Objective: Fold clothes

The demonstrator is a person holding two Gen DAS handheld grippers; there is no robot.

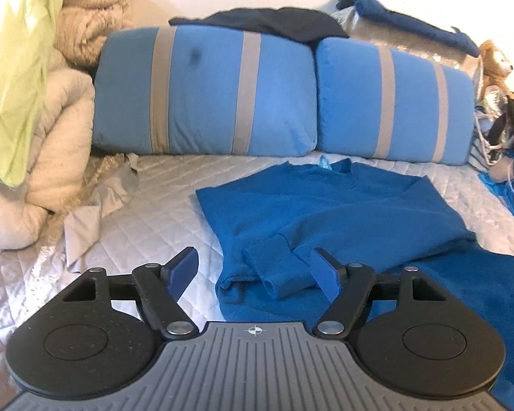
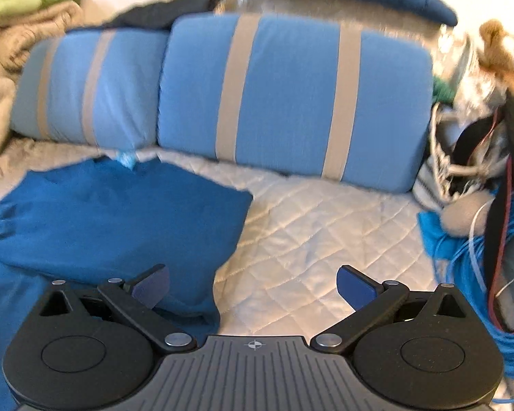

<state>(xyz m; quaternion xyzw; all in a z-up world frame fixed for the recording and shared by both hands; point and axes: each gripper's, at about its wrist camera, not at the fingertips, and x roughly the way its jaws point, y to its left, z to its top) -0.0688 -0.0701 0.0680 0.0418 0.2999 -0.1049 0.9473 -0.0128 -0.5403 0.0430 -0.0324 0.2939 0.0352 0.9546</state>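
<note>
So the biggest thing here is the bed with its pale quilted cover (image 1: 161, 212), which fills most of both views. Along the far side sit two light blue cushions with beige stripes (image 1: 205, 96), side by side and touching, with a dark garment (image 1: 274, 22) draped over the top where they meet. Far left there's a heap of cream and tan blankets (image 1: 51, 157) with some pale green fabric (image 1: 13, 68) hanging over it. Off to the right edge is a tangle of bright blue cable (image 2: 479, 274), straps and a tan stuffed toy (image 1: 495, 60).

On the quilt, near the middle, lies the blue sweater (image 1: 325, 202), collar toward the cushions, with one sleeve folded back across the body so the ribbed cuff (image 1: 267, 267) ends up at the near left edge.

The left gripper (image 1: 255, 270) hangs just above that cuff, jaws spread apart with nothing pinched. The right gripper (image 2: 253, 287) is over the sweater's right edge and bare quilt, jaws wide apart too, nothing in them. The right view is a bit blurry.
</note>
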